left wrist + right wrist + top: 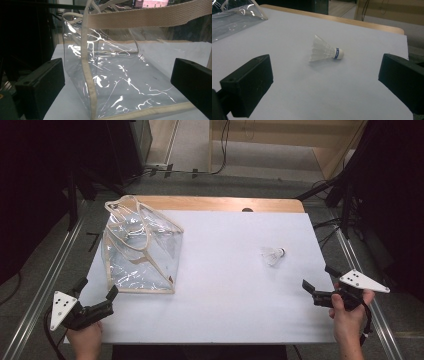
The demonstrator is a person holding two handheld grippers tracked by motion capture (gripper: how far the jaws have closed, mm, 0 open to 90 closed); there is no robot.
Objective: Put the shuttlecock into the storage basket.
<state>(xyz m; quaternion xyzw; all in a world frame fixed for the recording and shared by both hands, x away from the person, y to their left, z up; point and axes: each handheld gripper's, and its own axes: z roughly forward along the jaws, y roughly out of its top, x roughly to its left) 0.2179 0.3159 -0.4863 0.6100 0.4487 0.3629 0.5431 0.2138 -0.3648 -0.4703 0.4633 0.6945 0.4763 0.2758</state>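
My right tool point(320, 285) sits wide open over the near right corner of the counter point(225, 310), jaws parted as far as they go and nothing between them. Straight ahead of it lies the shuttlecock point(273, 255), on its side on the white sheet, cork end with the blue band pointing toward the right edge, feather skirt fanned toward the middle. In the right gripper view it point(325, 51) rests well ahead of my jaws, not yet between them.

My left tool point(97, 295) is open too and empty, aimed at the near corner of the clear bag point(142, 250), which stands upright on the left of the counter with its beige-trimmed mouth gaping. In the left gripper view the bag's seam point(86, 75) rises right between my jaws, close but untouched as far as I can tell.

Now the risks, as I judge them. That shuttlecock is featherlight and round at the cork: one jaw nudging it first could roll or skid it away. Clamp on the skirt and I may crush the feathers; the cork looks the safer hold. And the bag is floppy plastic, so a clumsy pinch on the left could fold its mouth shut or tip it, leaving nowhere to drop the shuttlecock.
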